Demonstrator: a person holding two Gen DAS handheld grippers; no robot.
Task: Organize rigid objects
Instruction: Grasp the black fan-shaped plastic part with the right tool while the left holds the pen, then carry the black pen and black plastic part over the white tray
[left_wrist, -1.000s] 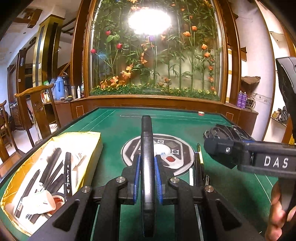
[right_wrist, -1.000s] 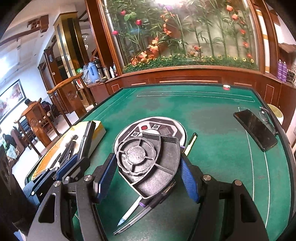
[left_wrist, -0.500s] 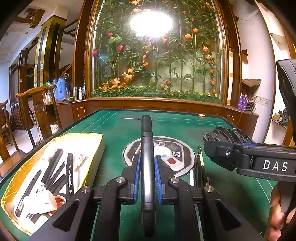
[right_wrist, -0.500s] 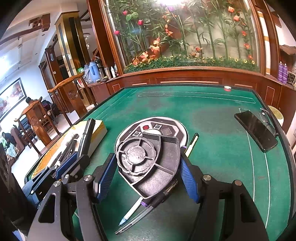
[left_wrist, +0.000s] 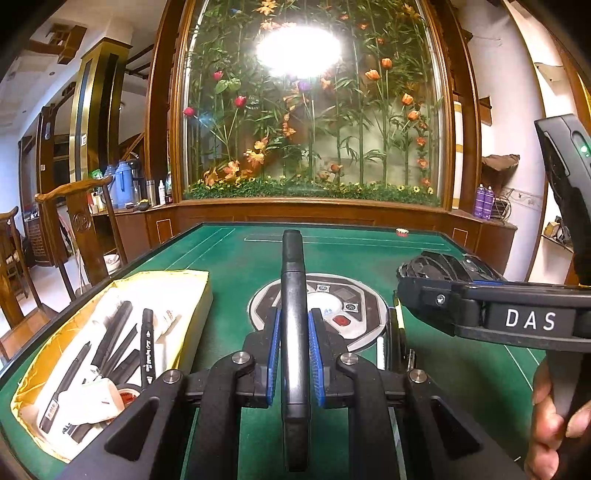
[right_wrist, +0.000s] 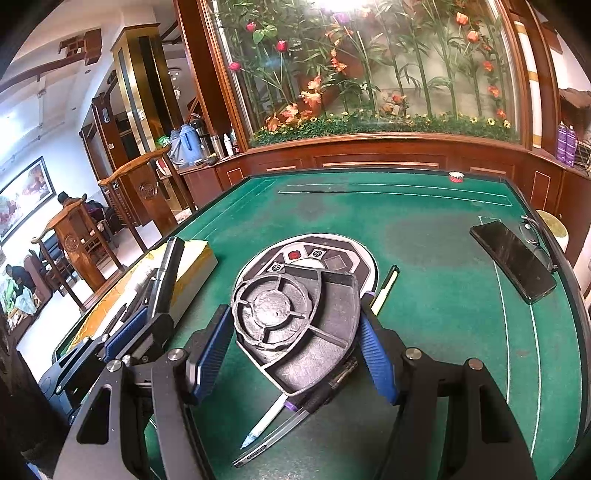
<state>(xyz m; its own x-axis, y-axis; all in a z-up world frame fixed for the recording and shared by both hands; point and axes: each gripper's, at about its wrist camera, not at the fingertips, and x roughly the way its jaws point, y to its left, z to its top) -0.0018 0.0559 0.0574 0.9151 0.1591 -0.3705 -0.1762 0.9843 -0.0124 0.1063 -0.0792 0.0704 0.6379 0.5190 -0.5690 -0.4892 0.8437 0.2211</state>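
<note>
Table edge: the green table (right_wrist: 424, 221) ends in a wooden rim at 12 o'clock; bare felt lies before it.
Left gripper (left_wrist: 291, 354): clenched on a black marker (left_wrist: 292, 314), pointing to 12 o'clock.
Box (left_wrist: 184, 291): at 9 o'clock, holds pens.
Right gripper (right_wrist: 295, 343): grasping a grey tray (right_wrist: 295, 325) above loose pens (right_wrist: 266, 424).
Phone (right_wrist: 511, 262): at 2 o'clock, near the edge.

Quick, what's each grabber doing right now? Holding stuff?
Left gripper: shut on a black marker.
Right gripper: shut on a dark grey tray.
</note>
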